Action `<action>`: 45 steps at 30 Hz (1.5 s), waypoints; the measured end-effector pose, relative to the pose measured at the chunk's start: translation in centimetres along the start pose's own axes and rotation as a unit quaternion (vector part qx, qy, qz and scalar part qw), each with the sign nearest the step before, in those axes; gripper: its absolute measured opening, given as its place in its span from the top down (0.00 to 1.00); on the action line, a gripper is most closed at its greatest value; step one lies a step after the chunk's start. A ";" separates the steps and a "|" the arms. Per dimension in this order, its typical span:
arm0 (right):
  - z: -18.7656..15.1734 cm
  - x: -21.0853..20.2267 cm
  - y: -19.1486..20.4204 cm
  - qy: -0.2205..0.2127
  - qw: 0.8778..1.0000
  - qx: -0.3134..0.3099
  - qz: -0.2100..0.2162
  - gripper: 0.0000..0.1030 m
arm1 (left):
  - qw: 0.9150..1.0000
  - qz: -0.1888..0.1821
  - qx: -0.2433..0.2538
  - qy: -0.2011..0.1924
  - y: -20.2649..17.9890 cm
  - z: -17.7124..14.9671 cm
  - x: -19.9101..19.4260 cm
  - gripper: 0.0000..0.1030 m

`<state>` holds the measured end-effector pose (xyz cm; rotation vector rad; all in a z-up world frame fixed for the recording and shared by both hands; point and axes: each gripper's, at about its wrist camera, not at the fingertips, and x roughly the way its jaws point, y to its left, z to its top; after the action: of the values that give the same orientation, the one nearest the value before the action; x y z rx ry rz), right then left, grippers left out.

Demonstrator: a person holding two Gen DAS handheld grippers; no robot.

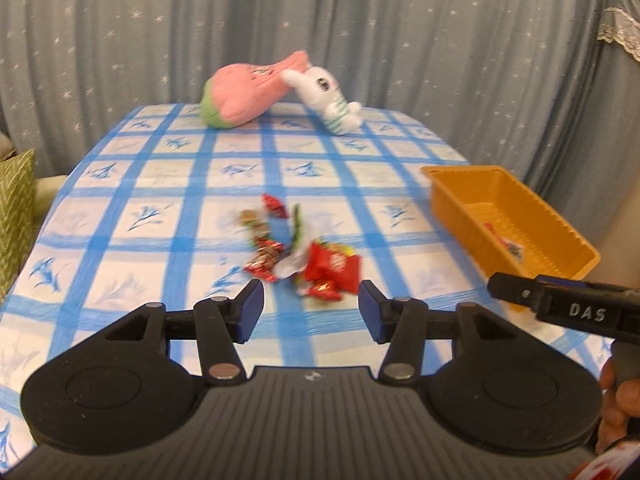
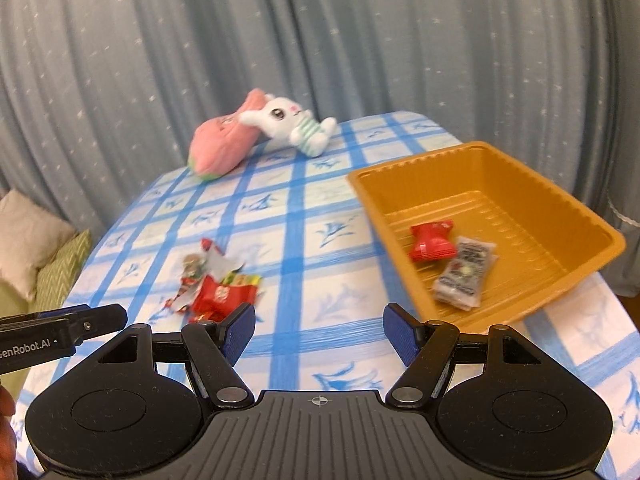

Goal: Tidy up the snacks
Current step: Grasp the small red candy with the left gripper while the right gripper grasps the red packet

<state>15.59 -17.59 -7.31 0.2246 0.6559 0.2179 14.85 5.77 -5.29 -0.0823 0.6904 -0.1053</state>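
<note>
Nearest the lens: left tool (image 1: 311,307), black with blue pads, jaws apart, nothing between them, hovering over blue-and-white checked cloth on the surface (image 1: 132,184). Just beyond its tips, heap of small wrapped snacks in red, green and clear foil (image 1: 304,258). Right tool (image 2: 319,332), same build, jaws wide apart and empty, low over the cloth. Ahead to its right, orange ribbed plastic tray (image 2: 560,216) holding one red wrapped candy (image 2: 432,242) and one clear printed packet (image 2: 464,276), touching. At the far edge, pink plush fruit (image 1: 248,94) against white plush rabbit in striped shirt (image 1: 328,94). Behind, grey-blue starred curtain (image 1: 400,20).
</note>
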 end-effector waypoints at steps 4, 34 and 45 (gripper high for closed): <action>-0.4 1.1 1.3 0.010 0.999 -0.027 0.018 0.31 | 1.000 0.007 -0.006 0.008 1.8 -0.6 0.8 0.53; -0.3 8.5 0.2 0.052 0.997 -0.052 0.011 0.33 | 0.991 -0.064 0.100 0.063 -1.9 -1.0 13.1 0.72; 0.3 9.2 1.8 0.046 0.994 -0.089 0.035 0.34 | 0.994 -0.033 0.076 0.064 1.4 -1.6 10.1 0.72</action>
<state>22.65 -13.41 -11.86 0.0672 0.7161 0.3530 21.67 5.88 -13.08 0.0489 0.8063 -0.2281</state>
